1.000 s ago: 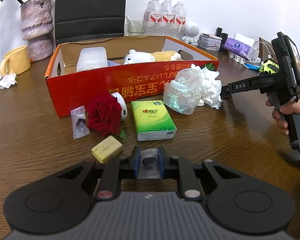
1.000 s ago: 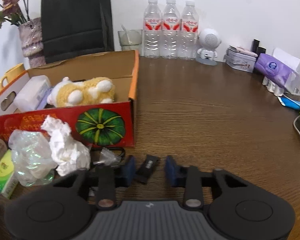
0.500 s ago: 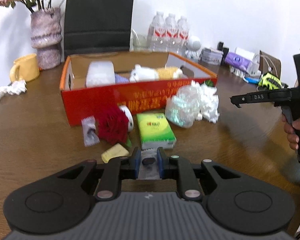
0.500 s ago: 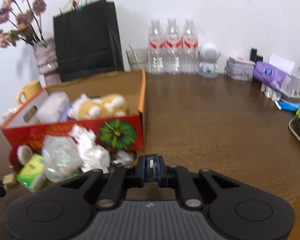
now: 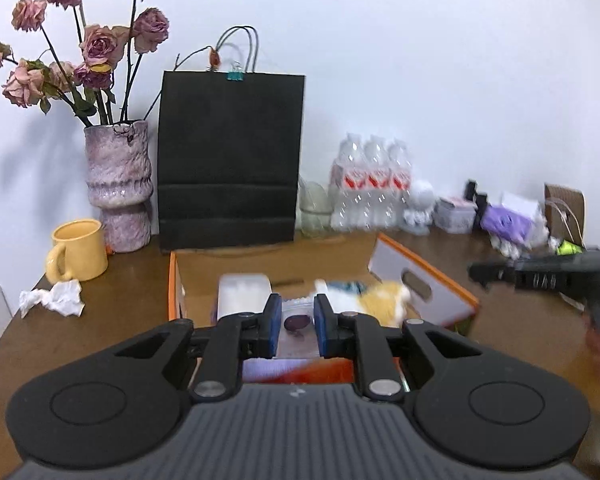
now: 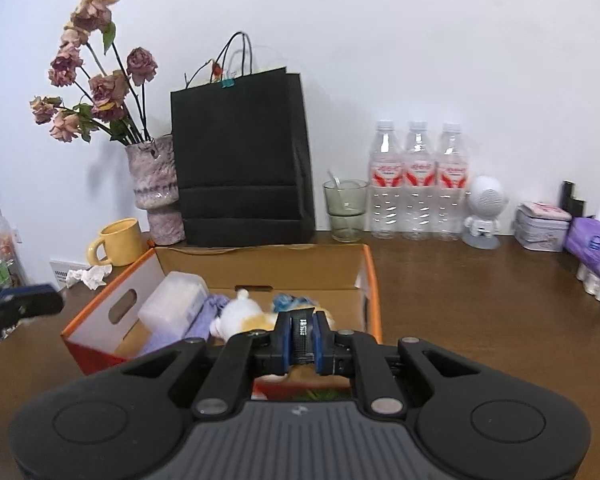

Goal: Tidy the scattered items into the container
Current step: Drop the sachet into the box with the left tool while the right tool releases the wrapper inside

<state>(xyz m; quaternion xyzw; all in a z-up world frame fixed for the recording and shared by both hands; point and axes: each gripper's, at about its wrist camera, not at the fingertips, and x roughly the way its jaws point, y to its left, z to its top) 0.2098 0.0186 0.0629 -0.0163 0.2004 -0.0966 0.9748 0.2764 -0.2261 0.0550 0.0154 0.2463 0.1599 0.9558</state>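
The red and orange cardboard box (image 5: 424, 264) (image 6: 374, 304) stands open on the wooden table. It holds a white plastic container (image 5: 244, 294) (image 6: 172, 306), a white and yellow plush toy (image 6: 240, 316) (image 5: 380, 300) and a purple item (image 6: 208, 316). My left gripper (image 5: 294, 326) is shut on a clear packet with a dark lump inside (image 5: 296, 324), held above the box's front. My right gripper (image 6: 302, 336) is shut on a small black stick (image 6: 301, 332), also above the box. The right gripper shows at the right in the left wrist view (image 5: 540, 276).
Behind the box stand a black paper bag (image 5: 228, 160) (image 6: 240, 160), a vase of dried roses (image 5: 118, 184), a yellow mug (image 5: 78, 250), three water bottles (image 6: 418, 184), a glass (image 6: 346, 210) and a white figurine (image 6: 484, 212). Crumpled tissue (image 5: 56, 298) lies at the left.
Both grippers have lifted from the table up over the box, each carrying its item. The loose items in front of the box have dropped out of view.
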